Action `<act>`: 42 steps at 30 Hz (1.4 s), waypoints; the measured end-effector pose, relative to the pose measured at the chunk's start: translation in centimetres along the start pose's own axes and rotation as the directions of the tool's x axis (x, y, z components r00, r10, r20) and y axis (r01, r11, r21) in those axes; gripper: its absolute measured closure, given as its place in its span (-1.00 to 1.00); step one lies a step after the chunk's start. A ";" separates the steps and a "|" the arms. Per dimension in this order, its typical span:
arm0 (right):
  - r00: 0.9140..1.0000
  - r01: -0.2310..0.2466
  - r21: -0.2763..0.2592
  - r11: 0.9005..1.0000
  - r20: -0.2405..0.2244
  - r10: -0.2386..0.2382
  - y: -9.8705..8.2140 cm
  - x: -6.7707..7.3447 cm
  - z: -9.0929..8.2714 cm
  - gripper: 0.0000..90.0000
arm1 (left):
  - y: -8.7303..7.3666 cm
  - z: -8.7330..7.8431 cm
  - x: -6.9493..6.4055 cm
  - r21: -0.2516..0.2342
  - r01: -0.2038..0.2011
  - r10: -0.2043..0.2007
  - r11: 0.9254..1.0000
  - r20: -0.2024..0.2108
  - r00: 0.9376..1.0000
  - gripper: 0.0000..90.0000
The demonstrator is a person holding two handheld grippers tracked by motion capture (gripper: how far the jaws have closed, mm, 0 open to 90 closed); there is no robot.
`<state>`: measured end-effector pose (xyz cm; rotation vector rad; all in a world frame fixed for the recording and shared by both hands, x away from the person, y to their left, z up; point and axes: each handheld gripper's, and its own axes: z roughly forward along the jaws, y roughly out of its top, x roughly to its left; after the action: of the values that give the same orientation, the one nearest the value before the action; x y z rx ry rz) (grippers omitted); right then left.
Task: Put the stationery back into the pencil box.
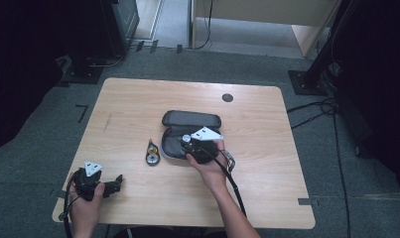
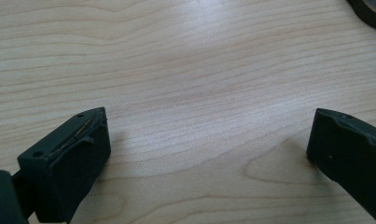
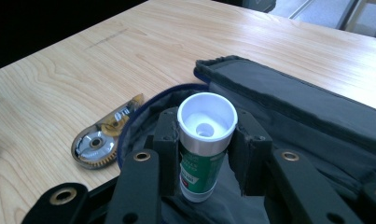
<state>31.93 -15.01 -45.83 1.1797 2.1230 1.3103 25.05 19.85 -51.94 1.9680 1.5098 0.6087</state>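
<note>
An open black pencil case lies at the middle of the wooden table. My right gripper hangs over its lower half, shut on a green glue stick with a white cap. The stick stands upright between the pads, its lower end just above the case's grey lining. A see-through correction tape roller lies on the wood just left of the case, also in the right gripper view. My left gripper rests near the table's front left corner. Its jaws stand wide apart over bare wood.
A small dark round cap is set into the table near the back edge. Black stands and cables are on the carpet beyond the right side. A dark curved edge shows at the top right of the left gripper view.
</note>
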 end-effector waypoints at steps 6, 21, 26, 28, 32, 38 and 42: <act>1.000 0.005 0.004 1.000 -0.009 -0.005 -0.3 -0.2 0.8 0.47 | 0.0 0.0 0.0 0.000 0.000 0.000 1.000 0.000 1.000 -1.00; 0.998 -0.040 0.038 0.998 -0.042 0.041 -1.3 -2.8 -1.1 0.47 | 0.0 0.0 0.0 0.000 0.000 0.000 1.000 0.000 1.000 -1.00; 0.998 -0.057 0.055 0.997 -0.031 0.059 -1.9 -3.6 -1.9 0.46 | 0.0 0.0 0.0 0.000 0.000 0.000 1.000 0.000 1.000 -1.00; 0.998 -0.060 0.061 0.996 -0.033 0.062 -2.2 -3.9 -2.1 0.46 | 0.0 0.0 0.0 0.000 0.000 0.000 1.000 0.000 1.000 -1.00; 0.997 -0.074 0.069 0.995 -0.028 0.076 -2.6 -4.6 -2.3 0.45 | 0.0 0.0 0.0 0.000 0.000 0.000 1.000 0.000 1.000 -1.00; 0.996 -0.089 0.088 0.992 -0.023 0.091 -3.1 -5.5 -2.6 0.39 | 0.0 0.0 0.0 0.000 0.000 0.000 1.000 0.000 1.000 -1.00; 0.995 -0.096 0.101 0.990 -0.016 0.098 -3.4 -5.9 -2.7 0.37 | 0.0 0.0 0.0 0.000 0.000 0.000 1.000 0.000 1.000 -1.00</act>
<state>31.92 -22.00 -48.05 1.3302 2.1937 1.2756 25.04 19.85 -51.94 1.9681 1.5099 0.6086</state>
